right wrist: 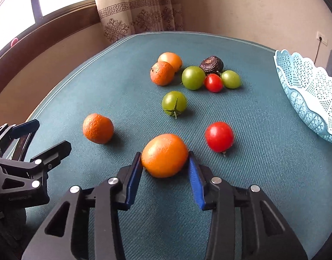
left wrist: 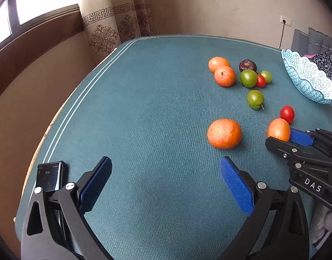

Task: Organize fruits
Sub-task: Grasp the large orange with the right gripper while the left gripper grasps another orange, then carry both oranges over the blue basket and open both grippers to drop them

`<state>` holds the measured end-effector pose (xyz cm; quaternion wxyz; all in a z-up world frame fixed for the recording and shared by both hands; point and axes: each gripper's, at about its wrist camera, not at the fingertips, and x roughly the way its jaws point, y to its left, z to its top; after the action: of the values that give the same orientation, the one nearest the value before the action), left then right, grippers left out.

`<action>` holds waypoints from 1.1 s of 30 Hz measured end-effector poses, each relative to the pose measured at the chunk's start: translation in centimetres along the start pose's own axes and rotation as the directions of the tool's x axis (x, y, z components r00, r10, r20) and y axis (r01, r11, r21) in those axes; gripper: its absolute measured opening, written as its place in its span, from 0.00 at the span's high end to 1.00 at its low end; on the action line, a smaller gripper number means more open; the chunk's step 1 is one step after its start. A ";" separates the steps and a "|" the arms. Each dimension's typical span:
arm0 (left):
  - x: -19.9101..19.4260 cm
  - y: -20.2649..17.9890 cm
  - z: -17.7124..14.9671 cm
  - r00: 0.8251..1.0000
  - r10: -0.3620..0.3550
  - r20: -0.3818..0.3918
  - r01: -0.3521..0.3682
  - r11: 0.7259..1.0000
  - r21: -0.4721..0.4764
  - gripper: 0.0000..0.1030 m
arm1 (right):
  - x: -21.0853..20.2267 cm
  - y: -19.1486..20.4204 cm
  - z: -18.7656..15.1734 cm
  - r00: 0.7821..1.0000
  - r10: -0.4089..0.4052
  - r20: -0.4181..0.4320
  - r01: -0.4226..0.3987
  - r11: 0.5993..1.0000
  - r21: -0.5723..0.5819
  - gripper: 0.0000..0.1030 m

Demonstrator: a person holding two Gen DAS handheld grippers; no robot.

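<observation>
My right gripper (right wrist: pixel 165 159) is shut on a smooth orange (right wrist: pixel 165 155) that rests on the teal table; its blue pads touch both sides. The same orange (left wrist: pixel 278 129) shows in the left wrist view with the right gripper (left wrist: pixel 280 135) around it. My left gripper (left wrist: pixel 165 168) is open and empty, low over the near table. A rough orange (left wrist: pixel 224 133) lies just ahead of it. A red tomato (right wrist: pixel 219 136), a green tomato (right wrist: pixel 174 103) and a far cluster of oranges (right wrist: pixel 162 73), tomatoes (right wrist: pixel 193 77) and a dark fruit (right wrist: pixel 211 64) lie on the table.
A light blue lace-pattern basket (right wrist: pixel 306 95) stands at the table's right edge; it also shows in the left wrist view (left wrist: pixel 306 78). A small dark device with a screen (left wrist: pixel 49 176) lies at the near left corner. Curtains, a window and a wall are behind the table (left wrist: pixel 133 108).
</observation>
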<state>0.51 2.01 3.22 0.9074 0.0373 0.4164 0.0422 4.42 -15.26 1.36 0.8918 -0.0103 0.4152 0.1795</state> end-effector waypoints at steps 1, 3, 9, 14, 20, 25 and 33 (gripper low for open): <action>0.1 -0.1 0.0 1.000 -0.009 -0.007 0.009 1.000 -0.003 0.02 | -0.3 -0.1 -0.3 1.000 0.003 0.002 -0.003 1.000 0.006 0.59; 0.0 -0.7 0.1 1.000 -0.030 -0.006 0.030 1.000 0.004 0.02 | -1.0 -0.8 -0.9 1.000 0.018 0.005 -0.018 1.000 0.025 0.59; 0.3 -3.1 0.4 0.994 -0.113 -0.014 0.113 0.993 0.037 0.08 | -3.0 -2.6 -2.4 1.000 0.007 0.028 -0.010 0.995 0.096 0.59; 1.7 -5.0 -0.7 0.987 -0.140 -0.081 0.144 0.988 0.050 0.33 | -4.0 -4.3 -3.8 0.999 -0.008 0.038 0.002 0.990 0.142 0.59; 0.1 -5.9 -2.3 0.990 -0.135 -0.039 0.138 0.986 0.090 0.61 | -4.0 -4.5 -3.8 0.999 0.004 0.047 -0.011 0.989 0.149 0.59; -1.1 -5.7 -2.2 0.987 -0.159 -0.011 0.159 0.982 0.099 0.61 | -4.2 -4.3 -3.6 0.999 0.001 0.046 -0.007 0.989 0.146 0.59; -3.3 -7.5 0.7 0.970 -0.236 0.052 0.227 0.965 0.128 0.61 | -8.5 -8.0 -1.4 0.982 -0.110 0.154 0.078 0.977 0.198 0.59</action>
<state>-0.81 -5.84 5.40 0.9156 0.0449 0.3892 -0.0908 1.02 -25.59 5.73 0.9273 0.0707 0.3547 0.0966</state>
